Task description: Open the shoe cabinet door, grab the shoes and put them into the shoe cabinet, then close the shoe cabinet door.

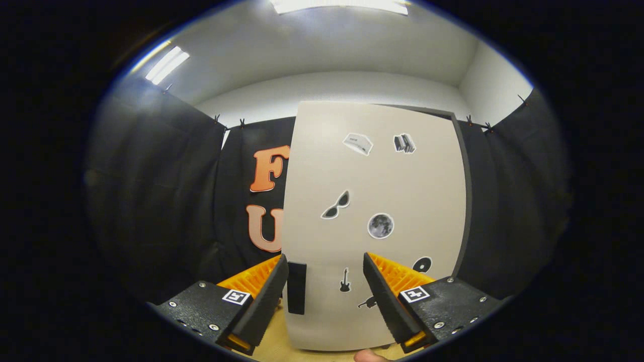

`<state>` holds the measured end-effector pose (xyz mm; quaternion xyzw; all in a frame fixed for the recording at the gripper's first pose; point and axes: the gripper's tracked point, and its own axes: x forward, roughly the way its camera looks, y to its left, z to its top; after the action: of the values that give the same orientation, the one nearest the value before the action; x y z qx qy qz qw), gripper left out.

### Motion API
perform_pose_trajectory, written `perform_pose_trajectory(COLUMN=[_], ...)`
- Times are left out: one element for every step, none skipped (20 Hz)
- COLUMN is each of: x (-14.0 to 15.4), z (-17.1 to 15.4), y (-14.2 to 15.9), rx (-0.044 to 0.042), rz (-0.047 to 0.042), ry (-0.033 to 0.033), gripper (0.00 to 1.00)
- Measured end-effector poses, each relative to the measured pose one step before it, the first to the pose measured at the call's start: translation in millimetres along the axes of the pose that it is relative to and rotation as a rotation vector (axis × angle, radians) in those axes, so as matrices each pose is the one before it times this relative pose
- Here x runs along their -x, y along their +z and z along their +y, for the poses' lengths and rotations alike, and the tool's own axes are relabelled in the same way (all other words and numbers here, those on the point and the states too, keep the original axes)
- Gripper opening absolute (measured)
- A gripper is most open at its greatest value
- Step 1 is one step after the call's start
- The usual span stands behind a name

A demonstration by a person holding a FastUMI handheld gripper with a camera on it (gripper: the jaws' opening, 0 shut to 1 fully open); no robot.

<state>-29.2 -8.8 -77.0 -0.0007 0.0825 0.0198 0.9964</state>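
Gripper view, facing the shoe cabinet door (375, 201). From left to right: the booth's dark cloth wall (161, 201) fills the background; the left finger (264, 301) rises from the lower part of the view; just to the right of its tip, a dark rectangular handle (297, 288) is mounted near the door's left edge, low on the panel; the pale door panel, decorated with small stickers (380, 225), extends rightward; the right finger (385, 296) overlaps the panel's lower area; at the far right, a dark strip along the door's edge is probably the cabinet frame (465, 191), though the lens curvature makes this uncertain. The gripper (324, 289) holds its fingers spread wide and grips nothing; the handle and a band of bare panel lie in the gap between the tips, with no contact evident. This wide spread, with the handle just inside the left tip, suits an approach to the handle, judged to be either for pulling the door open or for pushing it shut; whether the door is fully closed cannot be told. The light wooden floor (274, 347) carries the cabinet at its lower edge. A fingertip of the person (370, 356) shows below the door.
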Motion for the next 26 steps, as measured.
perform_pose_trajectory(x=[3.99, 4.37, 4.75, 6.01, 6.49, 6.03, 7.14, 5.46, 3.76, 5.41, 5.92, 4.18, 3.89, 4.50, 2.89, 2.92, 3.17, 3.90, 2.65, 1.51, 0.90, 2.52, 1.09, 2.73, 2.59, 2.67], z=[0.73, -3.59, -4.10, -5.36, -3.98, -3.27, -5.06, -4.01, -3.39, -3.99, -4.79, -4.15, -4.59, -3.48, -2.76, 0.58, 1.11, 1.90, 1.04, -0.56, -0.46, -0.92, -0.17, 1.15, 1.30, 1.75], y=[8.04, 7.09, 6.55, 5.88, 7.42, 7.79, 8.11, 6.77, 7.83, 7.33, 8.42, 7.07, 5.48, 4.59, 4.84, 6.35, 5.43, 6.10, 6.24, 4.52, 4.73, 5.73, 4.95, 5.61, 6.19, 5.74], rx=[0.00082, -0.00003, -0.00390, -0.00492, -0.00635, -0.00643, -0.00455, -0.00208, 0.00093, 0.00155, 0.00359, 0.00714, 0.00876, 0.01031, 0.01086, 0.01204, 0.01293, 0.01054, 0.01091, 0.01297, 0.01548, 0.01604, 0.01410, 0.01280, 0.00891, 0.00667], rz=[-0.01117, -0.01047, -0.00834, -0.00596, -0.01021, -0.01129, -0.01179, -0.01079, -0.01021, -0.01129, -0.01076, -0.00887, -0.00568, -0.00440, -0.00552, -0.01465, -0.01569, -0.01539, -0.01493, -0.01243, -0.01223, -0.01334, -0.01394, -0.01476, -0.01505, -0.01510], ry=[-0.01212, -0.00986, -0.00998, -0.00991, -0.00702, -0.00556, -0.00423, -0.00248, -0.00265, -0.00690, -0.00973, -0.00977, -0.01191, -0.00997, -0.00779, 0.00280, 0.00577, 0.00380, -0.00049, -0.00658, -0.00793, -0.00780, -0.00526, -0.00018, 0.00372, 0.00463], gripper=[0.93, 0.93, 0.93, 0.93, 0.93, 0.93, 0.93, 0.93, 0.93, 0.93, 0.93, 0.93, 0.93, 0.93, 0.93, 0.93, 0.93, 0.93, 0.93, 0.93, 0.93, 0.93, 0.93, 0.93, 0.93, 0.93])
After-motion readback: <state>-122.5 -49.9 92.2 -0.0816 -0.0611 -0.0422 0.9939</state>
